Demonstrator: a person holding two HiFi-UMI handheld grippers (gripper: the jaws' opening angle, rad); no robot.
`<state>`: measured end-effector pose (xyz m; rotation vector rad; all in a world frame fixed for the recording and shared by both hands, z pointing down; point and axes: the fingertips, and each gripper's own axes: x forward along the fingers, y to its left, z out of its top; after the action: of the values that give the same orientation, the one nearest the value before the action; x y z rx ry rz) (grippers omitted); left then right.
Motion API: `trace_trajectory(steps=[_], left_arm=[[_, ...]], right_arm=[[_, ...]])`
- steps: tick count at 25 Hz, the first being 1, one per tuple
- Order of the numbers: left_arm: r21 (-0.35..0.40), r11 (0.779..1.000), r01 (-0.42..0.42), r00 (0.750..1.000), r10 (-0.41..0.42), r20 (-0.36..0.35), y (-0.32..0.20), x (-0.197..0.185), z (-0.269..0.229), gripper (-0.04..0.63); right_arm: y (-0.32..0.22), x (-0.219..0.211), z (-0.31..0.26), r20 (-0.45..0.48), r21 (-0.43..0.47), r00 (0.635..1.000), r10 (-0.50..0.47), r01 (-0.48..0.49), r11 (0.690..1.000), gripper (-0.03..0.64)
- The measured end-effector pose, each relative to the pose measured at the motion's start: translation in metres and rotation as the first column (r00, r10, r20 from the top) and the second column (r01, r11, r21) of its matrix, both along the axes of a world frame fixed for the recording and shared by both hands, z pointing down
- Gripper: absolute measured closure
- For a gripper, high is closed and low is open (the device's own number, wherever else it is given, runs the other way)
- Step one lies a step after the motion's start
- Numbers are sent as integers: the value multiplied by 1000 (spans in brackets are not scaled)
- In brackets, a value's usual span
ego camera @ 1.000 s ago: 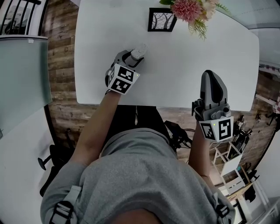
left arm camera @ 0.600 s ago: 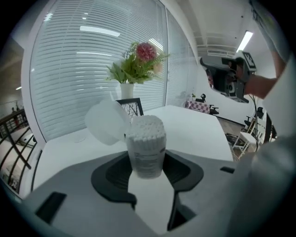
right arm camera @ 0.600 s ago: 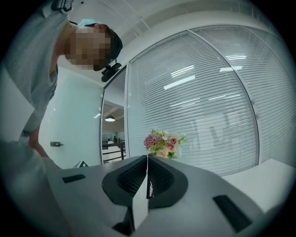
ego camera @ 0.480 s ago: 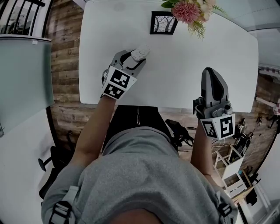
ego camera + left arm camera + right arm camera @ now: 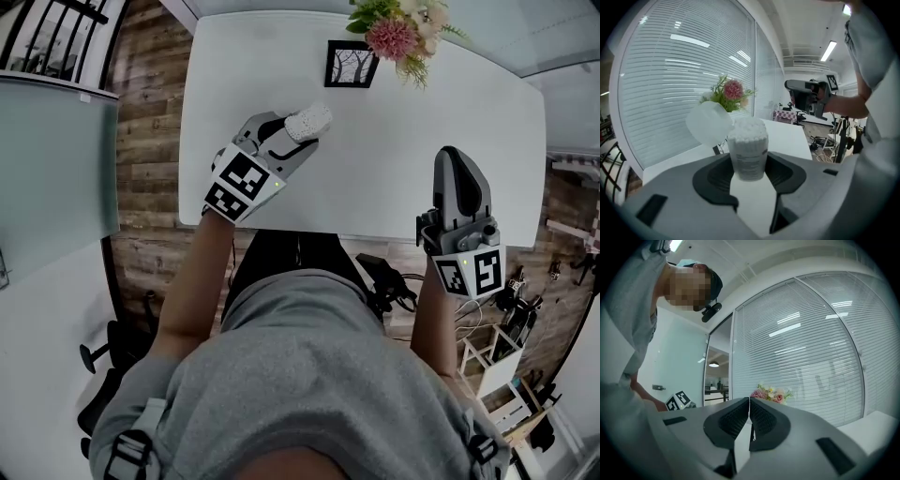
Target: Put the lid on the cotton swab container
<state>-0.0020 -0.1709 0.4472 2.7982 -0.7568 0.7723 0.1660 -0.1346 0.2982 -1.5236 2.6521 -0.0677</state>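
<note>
Left gripper (image 5: 749,171) clamped on cotton swab container (image 5: 748,150), held above white table (image 5: 394,159). Lid (image 5: 709,123) stood open beside rim. Right gripper (image 5: 749,413) jaws together, empty, well apart. Lidding not begun; next move probably called for right gripper swinging lid over rim, pressing down.

Cotton swab container (image 5: 748,152): label print too blurred to read. Where its open lid (image 5: 709,123) joins the rim cannot be made out. In the head view, the body of the left claw (image 5: 298,137) covers the container's lower part. Flowers (image 5: 394,33) at the far edge of the counter (image 5: 375,169) are cut off at the top of that view.
</note>
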Motion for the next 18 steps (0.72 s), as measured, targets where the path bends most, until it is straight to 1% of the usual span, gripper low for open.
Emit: trace_trajectory(steps=[3,9,14,16,18], left_arm=[[5,999,-53,999,53,-1,9,3,-16,391],[26,983,-180,984,180,0,27,11,-37,391],[50,959,-278,961,278,10,44,17,-59,391],[53,947,-316,949,316,22,50,19,-66,391],[54,935,-352,936,350,39,57,21,-72,391]], right_arm=[[3,2,-9,1,23,1000,13,-13,1000,591],[7,-2,-19,25,20,999,-23,23,1000,591],[10,2,-35,25,23,1000,13,-13,1000,591],[9,0,-39,38,14,999,7,-7,1000,591],[9,-5,-41,55,-6,998,-22,23,1000,591]])
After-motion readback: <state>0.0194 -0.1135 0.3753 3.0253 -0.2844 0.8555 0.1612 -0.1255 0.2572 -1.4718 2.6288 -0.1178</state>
